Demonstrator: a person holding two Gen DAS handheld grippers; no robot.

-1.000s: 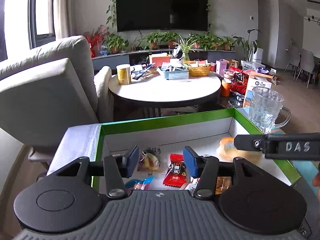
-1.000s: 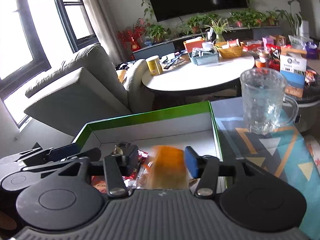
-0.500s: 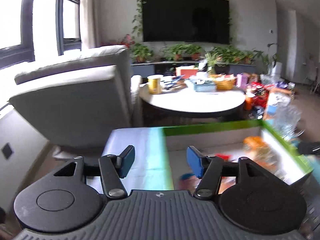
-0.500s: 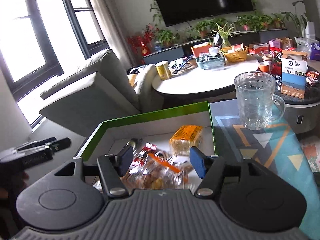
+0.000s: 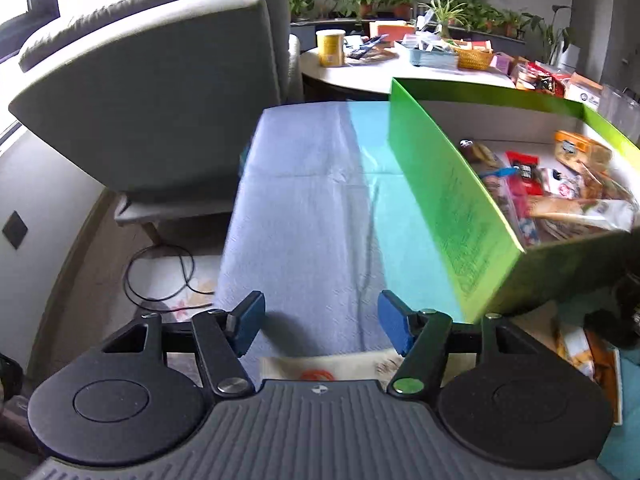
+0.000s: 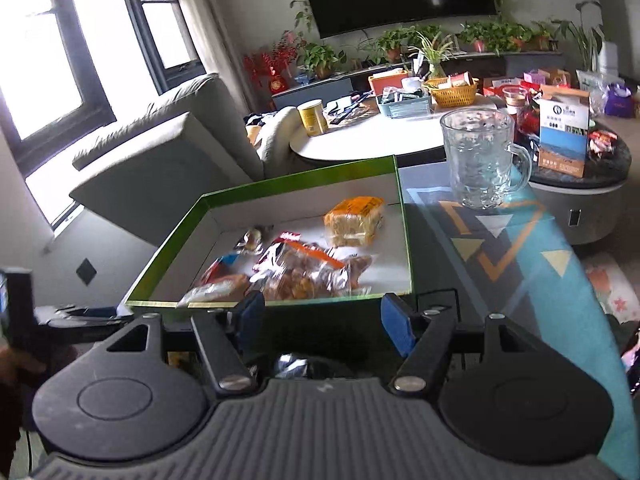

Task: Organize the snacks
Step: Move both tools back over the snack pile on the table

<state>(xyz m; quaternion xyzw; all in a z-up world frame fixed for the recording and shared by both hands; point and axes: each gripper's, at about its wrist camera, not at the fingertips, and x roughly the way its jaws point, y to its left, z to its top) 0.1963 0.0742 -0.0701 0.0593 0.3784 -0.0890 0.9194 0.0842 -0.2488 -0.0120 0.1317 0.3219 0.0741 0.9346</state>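
Note:
A green-rimmed box (image 6: 280, 178) holds several snacks: an orange bread packet (image 6: 354, 220) at its far right and a clear bag of brown pieces (image 6: 308, 276) near its front wall. My right gripper (image 6: 320, 316) hovers just before that front wall, open and empty, with a silvery packet (image 6: 292, 362) below it. My left gripper (image 5: 320, 320) is over the blue cloth (image 5: 304, 216), left of the box's green side wall (image 5: 448, 208). Its jaws are closing with nothing between them. A white packet with an orange mark (image 5: 320, 370) lies just under its base.
A glass mug (image 6: 478, 160) stands on the patterned cloth right of the box. More packets (image 5: 580, 356) lie at the table's near right. A grey armchair (image 5: 160, 92) is left of the table and a cluttered round table (image 6: 400, 136) lies beyond it.
The orange packet left my right gripper and now lies in the box; that gripper pulled back. My left gripper swung left out of the box and down over the blue cloth, its jaws wider.

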